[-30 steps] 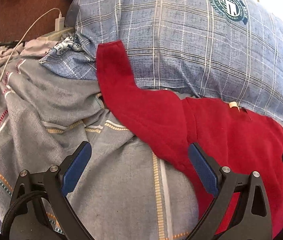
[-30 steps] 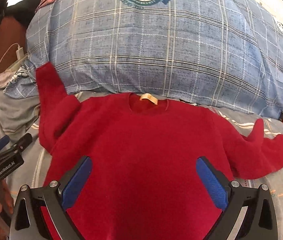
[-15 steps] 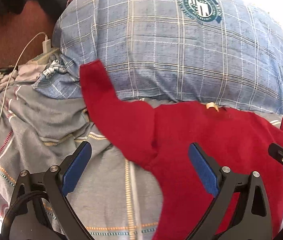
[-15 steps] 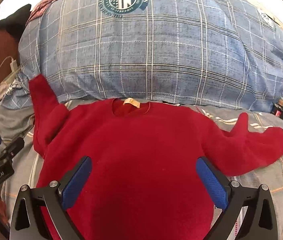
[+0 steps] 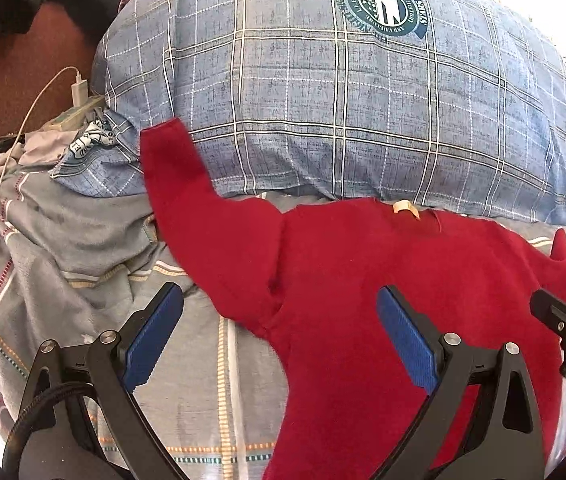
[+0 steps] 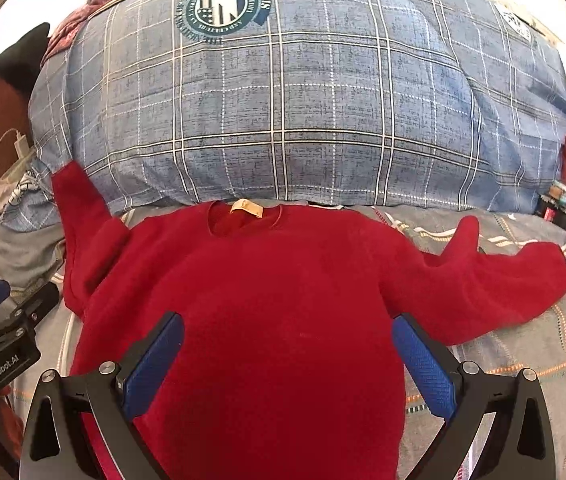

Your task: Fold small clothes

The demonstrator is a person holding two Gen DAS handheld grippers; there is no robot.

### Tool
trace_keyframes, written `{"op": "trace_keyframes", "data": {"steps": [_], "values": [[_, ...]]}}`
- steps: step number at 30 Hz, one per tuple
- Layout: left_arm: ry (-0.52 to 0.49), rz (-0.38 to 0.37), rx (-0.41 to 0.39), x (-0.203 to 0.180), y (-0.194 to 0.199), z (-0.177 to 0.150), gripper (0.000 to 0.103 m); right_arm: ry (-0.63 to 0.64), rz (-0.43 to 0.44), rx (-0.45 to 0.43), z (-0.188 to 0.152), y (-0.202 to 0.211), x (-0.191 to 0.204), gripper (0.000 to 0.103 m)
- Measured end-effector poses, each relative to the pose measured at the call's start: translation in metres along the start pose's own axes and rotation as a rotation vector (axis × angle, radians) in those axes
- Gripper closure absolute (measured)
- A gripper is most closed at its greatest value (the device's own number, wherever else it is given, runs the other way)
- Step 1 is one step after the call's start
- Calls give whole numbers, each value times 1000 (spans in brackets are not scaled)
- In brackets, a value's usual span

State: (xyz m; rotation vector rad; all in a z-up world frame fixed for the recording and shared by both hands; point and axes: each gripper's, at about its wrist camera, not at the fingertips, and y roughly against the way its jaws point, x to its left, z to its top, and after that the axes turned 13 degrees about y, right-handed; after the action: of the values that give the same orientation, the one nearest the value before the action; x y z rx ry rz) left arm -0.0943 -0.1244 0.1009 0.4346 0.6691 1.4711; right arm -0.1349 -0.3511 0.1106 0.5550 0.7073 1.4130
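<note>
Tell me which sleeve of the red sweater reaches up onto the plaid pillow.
The left sleeve: its cuff lies up against the pillow. The right sleeve lies bent on the grey sheet, clear of the pillow.

Surface: we see a bed with a grey striped sheet (image 6: pixel 523 360).
Garment: a red sweater (image 6: pixel 283 300) lies flat on the sheet, sleeves spread.
Pillow: we note a blue plaid pillow (image 6: pixel 283 120) touching the sweater's collar.
Left edge: rumpled grey fabric (image 5: pixel 63 220).
</note>
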Motion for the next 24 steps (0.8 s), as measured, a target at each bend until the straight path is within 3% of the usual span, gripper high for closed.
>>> {"op": "trace_keyframes", "data": {"steps": [24], "values": [[-4,23,24,3,-28,4,5,55,49,7,4,-25,24,0]]}}
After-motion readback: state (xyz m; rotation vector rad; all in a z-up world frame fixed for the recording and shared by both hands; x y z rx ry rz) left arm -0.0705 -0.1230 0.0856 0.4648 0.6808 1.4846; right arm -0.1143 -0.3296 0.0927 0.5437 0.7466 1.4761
